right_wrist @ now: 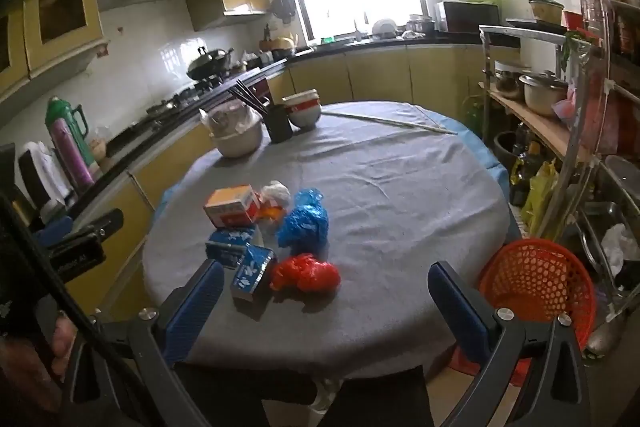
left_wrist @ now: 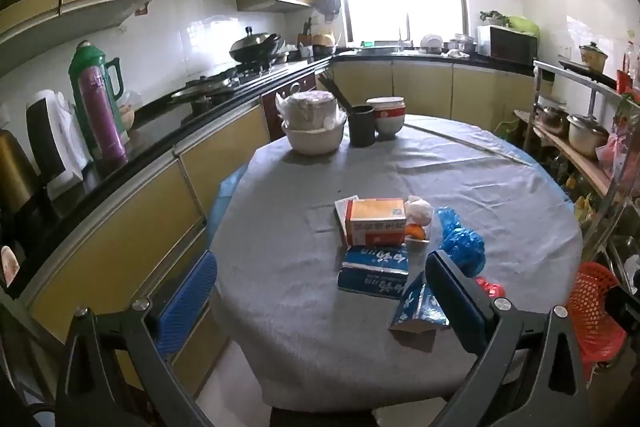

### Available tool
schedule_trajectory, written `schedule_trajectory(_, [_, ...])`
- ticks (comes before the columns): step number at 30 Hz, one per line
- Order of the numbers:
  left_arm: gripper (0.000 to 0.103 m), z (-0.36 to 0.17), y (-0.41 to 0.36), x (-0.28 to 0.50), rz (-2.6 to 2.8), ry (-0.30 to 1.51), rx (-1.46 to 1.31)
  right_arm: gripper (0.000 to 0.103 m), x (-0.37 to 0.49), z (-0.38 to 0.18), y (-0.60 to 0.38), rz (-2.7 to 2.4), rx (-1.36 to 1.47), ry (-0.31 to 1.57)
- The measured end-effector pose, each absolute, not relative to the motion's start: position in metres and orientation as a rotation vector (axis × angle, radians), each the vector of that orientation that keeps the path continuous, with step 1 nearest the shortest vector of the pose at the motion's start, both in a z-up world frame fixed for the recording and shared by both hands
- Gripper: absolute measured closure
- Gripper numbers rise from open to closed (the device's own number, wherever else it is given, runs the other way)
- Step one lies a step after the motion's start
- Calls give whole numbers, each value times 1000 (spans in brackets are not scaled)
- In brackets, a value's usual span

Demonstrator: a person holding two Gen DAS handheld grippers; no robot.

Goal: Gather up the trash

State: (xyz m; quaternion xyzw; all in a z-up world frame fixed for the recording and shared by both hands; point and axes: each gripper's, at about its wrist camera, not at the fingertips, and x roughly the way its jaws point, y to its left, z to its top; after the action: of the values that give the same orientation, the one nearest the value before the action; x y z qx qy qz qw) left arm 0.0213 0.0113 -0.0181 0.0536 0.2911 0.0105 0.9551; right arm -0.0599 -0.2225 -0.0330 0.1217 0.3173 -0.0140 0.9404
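Both the left gripper [left_wrist: 320,295] and right gripper [right_wrist: 326,301] are spread wide, holding nothing. The trash [right_wrist: 272,231] sits clustered near the table's [right_wrist: 400,187] front edge; the red basket [right_wrist: 536,283] stands off its right edge. The light red bag [right_wrist: 306,273] could slip free or nudge the 2 blue boxes [right_wrist: 240,255].

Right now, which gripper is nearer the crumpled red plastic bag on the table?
Right. The right gripper is open just short of the crumpled red plastic bag; the left gripper, also open, sits off to the bag's left.

Matt grey cloth on table [right_wrist: 400,187]; perforated red plastic basket [right_wrist: 536,283].
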Motion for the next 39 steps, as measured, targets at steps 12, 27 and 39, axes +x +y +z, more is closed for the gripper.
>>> schedule_trajectory(12, [0,-35,12,33,47,646,122,0,-44,-45,-212,-24,211,686])
schedule_trajectory(27, [0,-28,7,22,27,623,139,0,-55,-39,-217,-53,205,648])
schedule_trajectory(39, [0,-32,14,29,44,640,120,0,-46,-45,-209,-29,188,671])
